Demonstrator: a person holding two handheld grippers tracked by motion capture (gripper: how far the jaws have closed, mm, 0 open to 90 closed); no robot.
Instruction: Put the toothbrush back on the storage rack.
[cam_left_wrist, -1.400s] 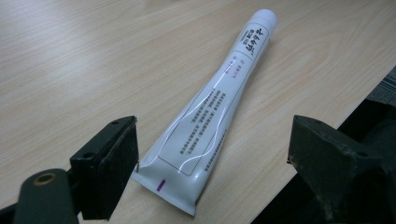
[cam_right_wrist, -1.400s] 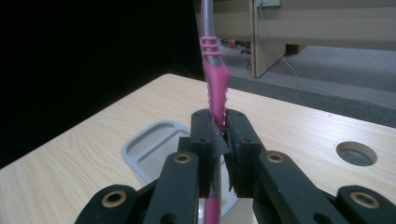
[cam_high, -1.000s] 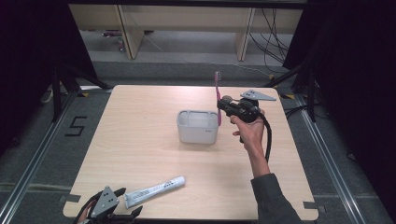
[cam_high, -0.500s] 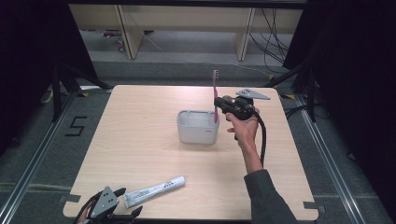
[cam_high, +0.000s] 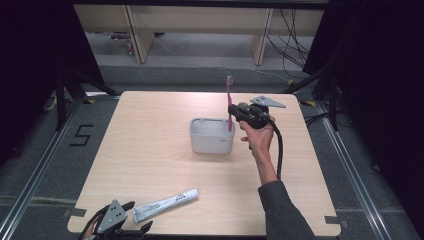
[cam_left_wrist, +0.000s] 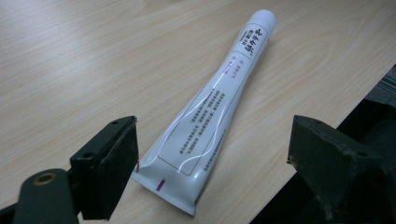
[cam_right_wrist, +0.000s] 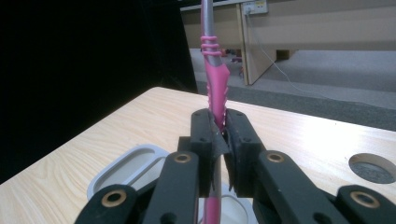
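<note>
We've got the right gripper (cam_high: 233, 111) clamped on a pink toothbrush (cam_high: 229, 102), upright w/ its lower end in the white tub (cam_high: 211, 136). Left gripper (cam_left_wrist: 212, 158) gapes wide around a toothpaste tube (cam_left_wrist: 215, 105) at near table (cam_high: 150, 155) edge.

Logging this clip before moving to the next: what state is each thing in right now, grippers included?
Toothbrush: upright, clamped by its handle, lower end over the cup.
Cup: upright on the table, open-topped.
Toothpaste tube: lying flat near the table's front edge, ungripped.
Right gripper: jaws shut on the toothbrush.
Left gripper: jaws open, either side of the tube's crimped end.
</note>
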